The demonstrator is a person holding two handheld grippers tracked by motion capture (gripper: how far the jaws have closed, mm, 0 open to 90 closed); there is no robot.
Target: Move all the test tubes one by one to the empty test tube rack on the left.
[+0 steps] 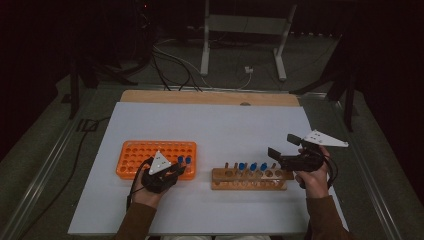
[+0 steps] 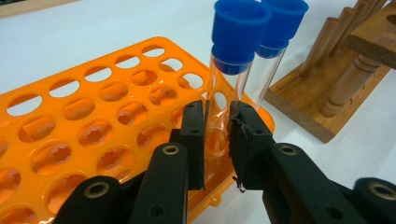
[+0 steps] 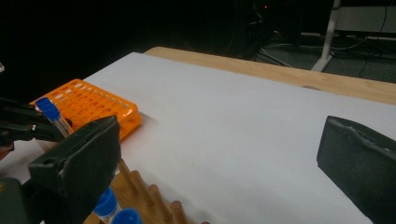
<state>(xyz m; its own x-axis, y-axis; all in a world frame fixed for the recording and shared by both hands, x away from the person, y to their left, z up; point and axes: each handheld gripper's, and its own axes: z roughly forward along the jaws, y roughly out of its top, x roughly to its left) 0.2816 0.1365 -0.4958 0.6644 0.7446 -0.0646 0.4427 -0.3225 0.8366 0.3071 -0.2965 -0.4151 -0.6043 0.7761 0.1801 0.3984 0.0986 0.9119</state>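
Observation:
An orange rack [image 1: 145, 155] with many round holes lies at the left of the white table. Two clear tubes with blue caps stand at its right end. My left gripper [image 2: 218, 135] is shut on the nearer tube [image 2: 229, 70], its pads pressing the glass low down while the tube stands upright in a hole. The second tube [image 2: 273, 56] stands just behind it. In the high view the left gripper [image 1: 176, 169] sits at the rack's near right corner. My right gripper [image 1: 281, 145] is open with nothing between its jaws, over the right end of a wooden rack [image 1: 250, 179].
The wooden rack holds several blue-capped tubes [image 1: 241, 166] among upright pegs. The white board [image 1: 210, 125] lies on a wooden tabletop whose far edge [image 1: 210, 97] shows. A white stand and cables are on the dark floor beyond.

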